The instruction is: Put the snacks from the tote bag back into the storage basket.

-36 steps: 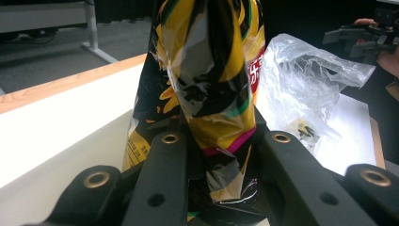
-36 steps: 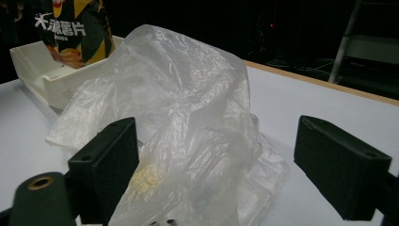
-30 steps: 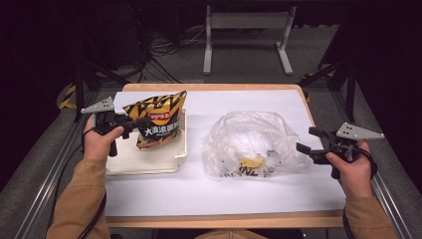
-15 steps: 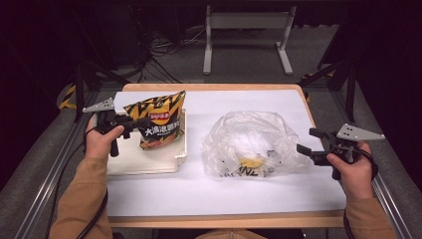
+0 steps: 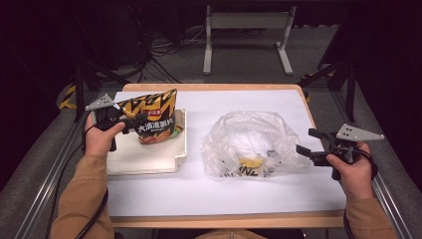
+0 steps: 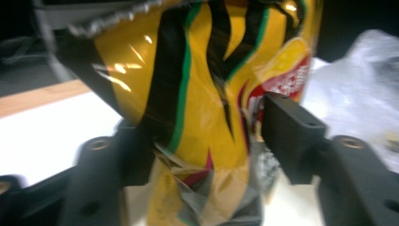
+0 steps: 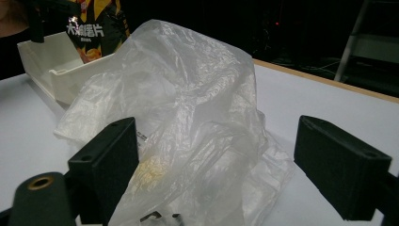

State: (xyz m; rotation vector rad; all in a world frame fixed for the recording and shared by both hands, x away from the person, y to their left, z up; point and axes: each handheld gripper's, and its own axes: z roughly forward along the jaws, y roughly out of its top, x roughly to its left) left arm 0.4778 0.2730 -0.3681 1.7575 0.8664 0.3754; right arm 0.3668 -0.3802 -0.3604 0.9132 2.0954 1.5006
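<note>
Left gripper (image 5: pixel 130 121): its jaws had just been opening, chips (image 5: pixel 154 115) between them, seemingly freed.
Chips: stood in tray (image 5: pixel 149 159), likely delivered.
Right gripper (image 5: pixel 311 144): wide, empty, bag (image 5: pixel 249 142) just ahead.

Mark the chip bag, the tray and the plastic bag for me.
chip bag (image 5: pixel 155 115), high view, on its printed front.
tray (image 5: pixel 144 160), high view, on its bare floor near the front edge.
plastic bag (image 5: pixel 249 134), high view, on its crumpled top.
</note>
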